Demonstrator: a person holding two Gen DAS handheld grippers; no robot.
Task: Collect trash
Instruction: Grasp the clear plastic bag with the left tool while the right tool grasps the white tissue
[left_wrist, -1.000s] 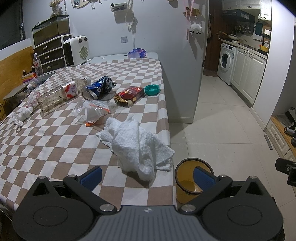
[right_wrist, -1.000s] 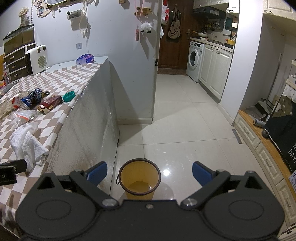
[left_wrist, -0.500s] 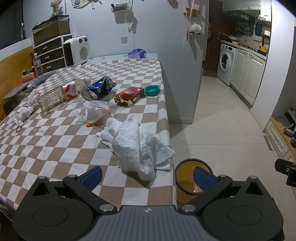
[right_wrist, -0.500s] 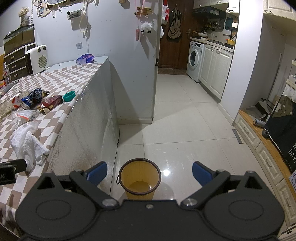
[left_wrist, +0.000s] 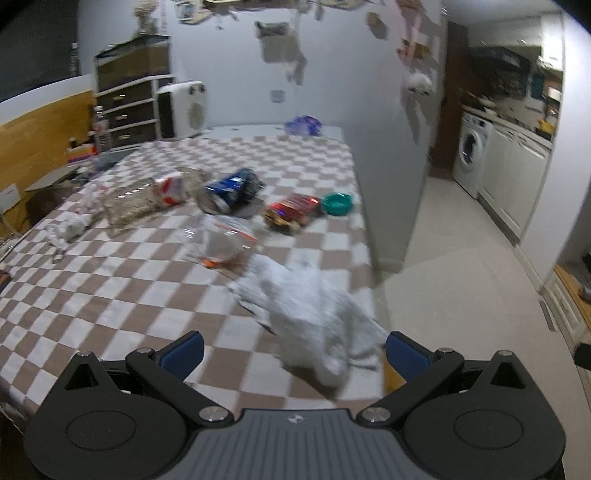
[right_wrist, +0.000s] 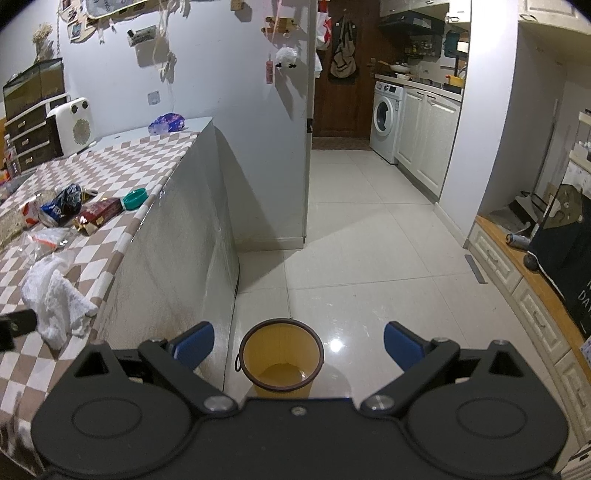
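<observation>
Left tool (left_wrist: 293, 350), spread wide, approaches the crumpled white paper towel (left_wrist: 314, 314); next, pinch it for the yellow bin (right_wrist: 281, 360).

We saw the crumpled white cloth (left_wrist: 314, 306) filling the gap ahead of our wide-open left gripper (left_wrist: 293, 350); the tiled floor (right_wrist: 369, 258) around the yellow bin (right_wrist: 281, 356) lay open.

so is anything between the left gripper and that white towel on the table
Nothing visible. The left gripper is open, and the crumpled white towel lies just ahead of its fingers near the table edge. The other trash sits farther back, behind the towel.
</observation>
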